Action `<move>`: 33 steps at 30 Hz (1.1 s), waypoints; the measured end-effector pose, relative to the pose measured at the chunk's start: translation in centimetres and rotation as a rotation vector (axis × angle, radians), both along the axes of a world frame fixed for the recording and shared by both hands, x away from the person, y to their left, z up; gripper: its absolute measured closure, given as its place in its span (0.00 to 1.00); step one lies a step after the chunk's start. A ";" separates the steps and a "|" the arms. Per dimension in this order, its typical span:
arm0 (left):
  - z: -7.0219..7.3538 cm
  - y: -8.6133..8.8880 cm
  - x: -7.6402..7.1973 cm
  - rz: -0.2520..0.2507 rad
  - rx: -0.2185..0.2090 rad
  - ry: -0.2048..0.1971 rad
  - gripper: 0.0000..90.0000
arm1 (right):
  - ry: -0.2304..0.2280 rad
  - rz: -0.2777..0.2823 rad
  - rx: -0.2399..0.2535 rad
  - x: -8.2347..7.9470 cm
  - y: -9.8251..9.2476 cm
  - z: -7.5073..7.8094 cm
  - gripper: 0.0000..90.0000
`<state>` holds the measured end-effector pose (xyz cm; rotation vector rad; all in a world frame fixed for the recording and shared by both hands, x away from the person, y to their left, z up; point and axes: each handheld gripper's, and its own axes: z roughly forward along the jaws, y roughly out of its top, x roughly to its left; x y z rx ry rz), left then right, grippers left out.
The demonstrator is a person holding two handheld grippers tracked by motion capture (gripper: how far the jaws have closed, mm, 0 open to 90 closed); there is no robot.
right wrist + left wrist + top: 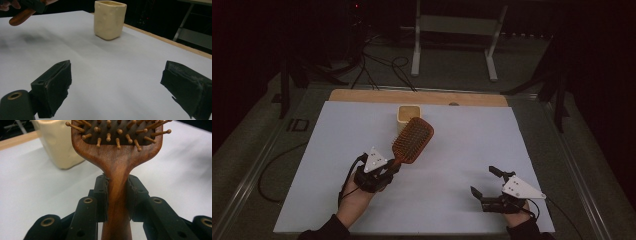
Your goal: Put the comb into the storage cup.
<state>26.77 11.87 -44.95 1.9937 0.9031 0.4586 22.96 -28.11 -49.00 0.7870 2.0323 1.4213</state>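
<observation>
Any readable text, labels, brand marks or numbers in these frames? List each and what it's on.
None readable. The wooden hairbrush, the cream cup, the white table cover and both hand-held grippers, left and right, carry no visible lettering, logos or numbers.

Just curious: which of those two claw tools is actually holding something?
The left gripper: its jaws clamp the wooden hairbrush by the handle. The right gripper stands open with nothing between its jaws.

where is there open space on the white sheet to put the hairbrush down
Bare sheet runs left of the left claw, and a wide patch lies between the hairbrush and the open right claw. The far right of the sheet is bare too. It is crowded only by the cream cup, just beyond the brush head.
</observation>
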 end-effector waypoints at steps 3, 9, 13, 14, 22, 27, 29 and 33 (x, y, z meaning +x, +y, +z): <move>-0.2 -0.1 -0.1 -0.005 -0.027 -0.027 0.81 | 0.005 -0.006 0.004 0.0 -0.1 0.1 0.10; -0.9 -0.2 -0.1 -0.006 -0.070 -0.057 0.81 | -0.014 -0.045 0.008 -0.3 -0.2 1.5 0.10; -1.4 -0.3 0.0 -0.007 -0.061 -0.050 0.81 | -0.022 -0.049 0.018 -0.6 -0.1 2.5 0.10; -1.8 -0.3 -0.1 -0.013 -0.063 -0.051 0.81 | -0.019 -0.040 0.015 -0.8 0.2 3.2 0.09; -2.9 0.0 -0.7 -0.021 -0.078 -0.050 0.81 | -0.053 0.030 -0.003 -1.0 1.9 7.1 0.09; -3.1 -0.1 -1.0 -0.033 -0.087 -0.062 0.81 | -0.084 0.038 0.025 -1.0 2.6 10.1 0.09; -3.0 -0.2 -1.1 -0.027 -0.088 -0.068 0.81 | -0.078 0.049 0.056 -0.8 2.9 11.1 0.09; -3.0 -0.3 -1.2 -0.040 -0.093 -0.076 0.81 | -0.096 0.063 0.075 -0.2 3.8 12.7 0.09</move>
